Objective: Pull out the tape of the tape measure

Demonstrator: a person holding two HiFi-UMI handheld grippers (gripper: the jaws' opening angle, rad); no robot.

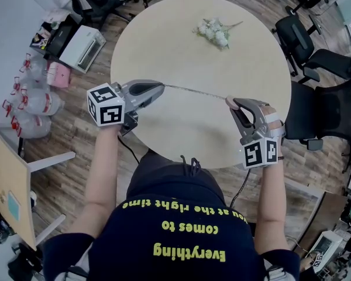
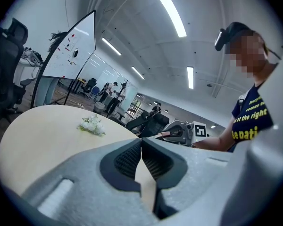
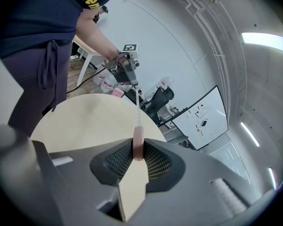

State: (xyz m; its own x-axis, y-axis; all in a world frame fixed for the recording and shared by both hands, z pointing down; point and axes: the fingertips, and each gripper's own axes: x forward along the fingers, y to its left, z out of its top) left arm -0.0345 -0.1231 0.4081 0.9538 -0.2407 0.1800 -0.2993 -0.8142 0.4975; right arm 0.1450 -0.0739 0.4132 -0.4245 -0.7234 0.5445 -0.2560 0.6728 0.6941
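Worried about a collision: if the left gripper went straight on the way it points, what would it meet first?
Probably the right gripper, which grips the tape measure opposite it; depth is unclear.

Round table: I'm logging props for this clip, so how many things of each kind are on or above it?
Hand-held grippers: 2, left hand-held gripper and right hand-held gripper
Tape measure: 1, stretched between them
Flower bunch: 1
Total: 4
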